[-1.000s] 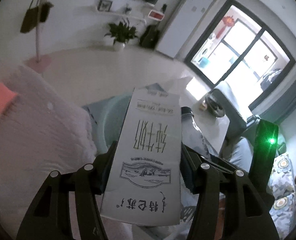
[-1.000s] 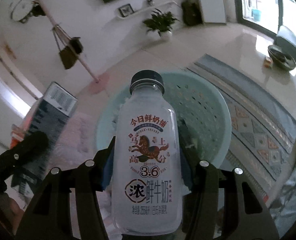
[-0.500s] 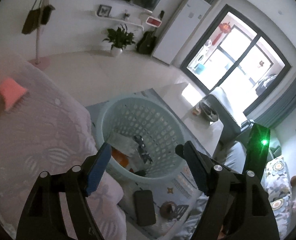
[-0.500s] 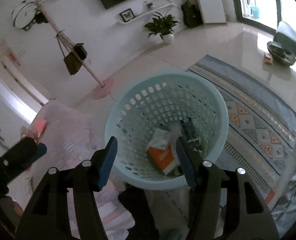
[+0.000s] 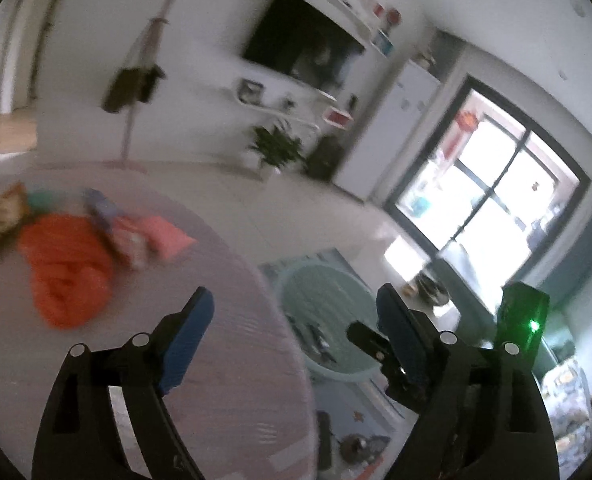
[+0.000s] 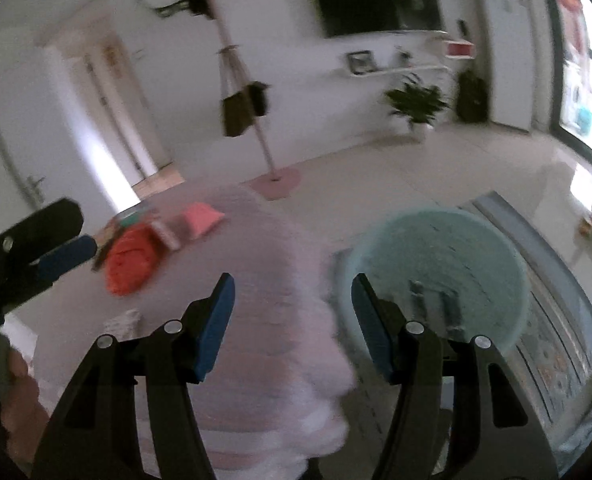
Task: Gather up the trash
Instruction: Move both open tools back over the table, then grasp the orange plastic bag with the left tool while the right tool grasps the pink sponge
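Hovering spread wide and empty, the left gripper (image 5: 291,332) and right gripper (image 6: 291,320) are best reaching squarely for the orange wrapper (image 5: 65,268), away from the laundry basket (image 6: 436,280).

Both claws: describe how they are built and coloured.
The left claw and right claw match: black angular plastic arms with triangular cut-outs, silver round bolts at the joints, and flat blue ribbed pads on the inner fingertips. No cables or sleeves show.
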A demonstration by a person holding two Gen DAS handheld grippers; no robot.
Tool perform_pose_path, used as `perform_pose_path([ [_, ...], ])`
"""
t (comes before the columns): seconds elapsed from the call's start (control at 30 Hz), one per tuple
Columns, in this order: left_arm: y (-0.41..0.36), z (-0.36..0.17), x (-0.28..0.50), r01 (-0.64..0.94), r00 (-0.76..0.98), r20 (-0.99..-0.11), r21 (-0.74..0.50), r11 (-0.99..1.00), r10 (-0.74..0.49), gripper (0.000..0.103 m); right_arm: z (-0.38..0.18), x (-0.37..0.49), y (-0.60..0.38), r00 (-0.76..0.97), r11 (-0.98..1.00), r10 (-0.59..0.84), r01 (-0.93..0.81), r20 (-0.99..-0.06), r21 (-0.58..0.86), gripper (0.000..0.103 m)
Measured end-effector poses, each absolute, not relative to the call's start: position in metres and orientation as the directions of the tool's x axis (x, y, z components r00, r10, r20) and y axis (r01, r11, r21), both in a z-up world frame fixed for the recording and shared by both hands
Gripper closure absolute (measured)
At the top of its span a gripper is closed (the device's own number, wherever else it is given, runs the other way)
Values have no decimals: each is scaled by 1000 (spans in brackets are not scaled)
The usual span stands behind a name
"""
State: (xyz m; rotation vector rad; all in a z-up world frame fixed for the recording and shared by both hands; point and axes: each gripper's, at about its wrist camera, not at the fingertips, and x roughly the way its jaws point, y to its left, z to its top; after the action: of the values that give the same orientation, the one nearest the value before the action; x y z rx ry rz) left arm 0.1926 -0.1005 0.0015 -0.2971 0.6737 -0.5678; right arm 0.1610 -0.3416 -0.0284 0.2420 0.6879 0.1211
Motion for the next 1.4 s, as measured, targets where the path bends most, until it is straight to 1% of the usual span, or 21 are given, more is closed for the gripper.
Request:
perform_pose_path([
  [0.1,-67,8,196,336,688,-494,-433,836,-532,20,-23,170,-312,762,964,227,-89,-606,250,46],
  [0.2,-29,2,206,244,725,-510,-438,865,-463,18,-19,183,-285,756,963,255,-138,-603,233,46],
  [0.27,-4,-9,216,183,730,-542,-431,884,-415,18,-21,194,-271,746,960,271,-159,-609,232,46],
  [0.37,17,-34,242,126,692,-621,-400,908,-369,18,-31,221,-257,694,933,352,-204,-629,297,46],
  [0.47,25,-60,265,82,663,-669,-381,921,-336,19,-37,244,-243,686,944,326,-204,-650,258,46],
  [0.67,29,-85,299,50,632,-699,-395,917,-335,19,-39,272,-226,697,948,318,-245,-643,203,46],
  [0.83,24,-95,315,52,622,-712,-378,925,-326,21,-44,298,-222,731,974,219,-205,-646,98,46],
  [0.87,22,-94,317,56,634,-707,-362,931,-313,22,-47,304,-223,732,976,208,-200,-649,88,46],
  [0.9,21,-94,318,63,637,-707,-349,935,-307,27,-50,310,-224,727,976,205,-198,-656,85,46],
  [0.93,19,-94,318,75,642,-703,-340,937,-306,44,-53,315,-225,722,977,202,-197,-662,83,46],
  [0.97,16,-94,318,108,638,-693,-350,930,-335,55,-57,321,-226,716,977,198,-196,-669,79,46],
  [1.0,14,-94,316,131,635,-686,-357,925,-355,60,-60,325,-226,712,976,201,-202,-673,78,46],
  [1.03,13,-93,313,133,646,-683,-340,931,-341,61,-62,328,-224,709,975,206,-210,-674,78,46],
  [1.13,11,-88,307,148,666,-665,-325,934,-338,71,-68,337,-220,690,967,228,-242,-687,78,46],
  [1.27,27,-81,292,112,719,-630,-314,943,-295,73,-75,349,-207,671,961,227,-274,-706,48,46],
  [1.4,51,-80,291,56,731,-615,-378,924,-296,73,-81,364,-196,639,954,232,-296,-733,44,46],
])
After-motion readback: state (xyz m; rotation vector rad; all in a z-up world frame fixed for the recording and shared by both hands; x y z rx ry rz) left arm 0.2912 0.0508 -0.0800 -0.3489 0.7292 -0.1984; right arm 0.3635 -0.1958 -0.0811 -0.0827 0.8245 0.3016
